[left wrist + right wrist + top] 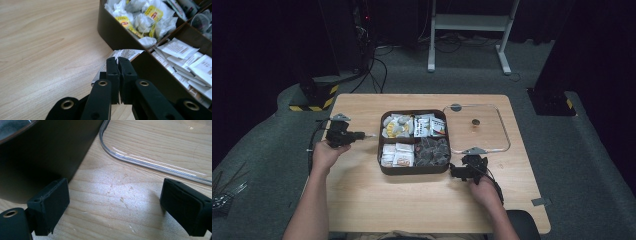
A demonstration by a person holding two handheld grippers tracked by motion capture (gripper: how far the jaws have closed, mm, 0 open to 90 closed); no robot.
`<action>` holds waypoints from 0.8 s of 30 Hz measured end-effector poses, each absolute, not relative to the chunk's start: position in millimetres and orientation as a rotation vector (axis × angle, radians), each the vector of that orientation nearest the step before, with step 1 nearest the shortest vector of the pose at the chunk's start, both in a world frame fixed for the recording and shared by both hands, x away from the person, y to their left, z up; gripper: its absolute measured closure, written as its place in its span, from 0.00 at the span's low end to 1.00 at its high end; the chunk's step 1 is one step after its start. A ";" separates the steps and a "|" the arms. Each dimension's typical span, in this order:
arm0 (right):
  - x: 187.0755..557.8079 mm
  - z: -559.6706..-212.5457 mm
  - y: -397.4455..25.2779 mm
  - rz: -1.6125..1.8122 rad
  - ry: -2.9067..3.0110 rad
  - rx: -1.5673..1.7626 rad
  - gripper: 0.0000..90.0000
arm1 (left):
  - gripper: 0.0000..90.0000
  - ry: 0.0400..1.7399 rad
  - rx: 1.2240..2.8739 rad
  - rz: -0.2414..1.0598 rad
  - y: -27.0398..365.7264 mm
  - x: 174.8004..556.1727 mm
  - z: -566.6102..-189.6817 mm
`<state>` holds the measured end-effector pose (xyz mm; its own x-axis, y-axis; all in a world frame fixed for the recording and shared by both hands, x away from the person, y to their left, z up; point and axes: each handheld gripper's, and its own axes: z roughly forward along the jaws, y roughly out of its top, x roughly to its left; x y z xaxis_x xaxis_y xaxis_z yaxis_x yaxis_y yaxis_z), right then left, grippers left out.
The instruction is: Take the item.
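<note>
My left tongs (119,60) pinch a packet (121,55) just outside the box (113,33). My right tongs (113,206) sit spread. With so thin a grip, the packet could slip onto the table (45,50).

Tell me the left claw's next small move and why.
Probably carry the packet over the box wall and release it among the white packets. The left claw is shut on it just outside the box, above the table.

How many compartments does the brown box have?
4. Back left holds yellow-tagged tea bags, back right printed packets, front left white sachets, front right dark items. The left hand-held gripper grips one sachet outside the box.
</note>
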<state>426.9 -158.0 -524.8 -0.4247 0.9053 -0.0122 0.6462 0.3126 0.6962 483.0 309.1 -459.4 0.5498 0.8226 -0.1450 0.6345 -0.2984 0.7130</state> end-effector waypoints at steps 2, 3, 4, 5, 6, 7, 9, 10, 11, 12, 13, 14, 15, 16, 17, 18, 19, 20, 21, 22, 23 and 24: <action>426.9 -524.8 -158.0 0.875 2.183 1.379 0.10 | 0.97 1.177 2.047 0.324 307.0 484.8 -463.7; 426.9 -524.8 -158.0 0.875 2.182 1.379 0.10 | 0.97 1.182 2.049 0.322 306.1 486.0 -466.5; 426.9 -524.8 -158.0 0.875 2.182 1.379 0.10 | 0.97 1.188 2.051 0.319 305.7 487.0 -468.8; 426.9 -524.8 -158.0 0.875 2.182 1.379 0.10 | 0.97 1.189 2.055 0.316 305.9 488.0 -470.5; 426.9 -524.8 -158.0 0.875 2.182 1.379 0.10 | 0.97 1.198 2.051 0.295 305.0 489.7 -474.7; 426.9 -524.8 -158.0 0.875 2.182 1.379 0.10 | 0.97 1.201 2.051 0.287 304.3 490.5 -477.1; 426.9 -524.8 -158.0 0.875 2.182 1.379 0.10 | 0.97 1.201 2.060 0.284 302.7 491.3 -480.3; 426.9 -524.8 -158.0 0.875 2.183 1.379 0.10 | 0.97 1.204 2.076 0.294 300.9 491.8 -483.3; 426.9 -524.8 -158.0 0.875 2.182 1.379 0.10 | 0.97 1.204 2.076 0.287 299.7 492.1 -487.0; 426.9 -524.8 -158.0 0.875 2.182 1.379 0.10 | 0.97 1.204 2.076 0.287 299.7 492.1 -487.0; 426.9 -524.8 -158.0 0.875 2.183 1.379 0.10 | 0.97 1.208 2.076 0.273 298.9 492.8 -488.9; 426.9 -524.8 -158.0 0.875 2.183 1.379 0.10 | 0.97 1.205 2.078 0.269 298.6 493.2 -489.7; 426.9 -524.8 -158.0 0.875 2.182 1.379 0.10 | 0.97 1.204 2.075 0.263 298.4 493.3 -490.4; 426.9 -524.8 -158.0 0.875 2.182 1.379 0.10 | 0.97 1.211 2.070 0.249 298.6 493.2 -491.6; 426.9 -524.8 -158.0 0.875 2.182 1.379 0.10 | 0.96 1.213 2.066 0.245 299.1 492.8 -492.5; 426.9 -524.8 -158.0 0.875 2.182 1.379 0.10 | 0.96 1.216 2.065 0.240 299.9 492.3 -493.9; 426.9 -524.8 -158.0 0.875 2.182 1.379 0.10 | 0.95 1.223 2.071 0.227 300.6 492.2 -495.2; 426.9 -524.8 -158.0 0.875 2.182 1.379 0.10 | 0.93 1.228 2.076 0.215 301.2 492.0 -496.2; 426.9 -524.8 -158.0 0.875 2.182 1.379 0.10 | 0.93 1.231 2.075 0.211 301.6 491.6 -496.9; 426.9 -524.8 -158.0 0.875 2.182 1.379 0.10 | 0.93 1.232 2.071 0.204 301.8 491.1 -497.5; 426.9 -524.8 -158.0 0.875 2.183 1.379 0.10 | 0.92 1.228 2.074 0.204 302.2 491.2 -497.6; 426.9 -524.8 -158.0 0.875 2.182 1.379 0.10 | 0.90 1.228 2.071 0.196 302.1 491.2 -497.9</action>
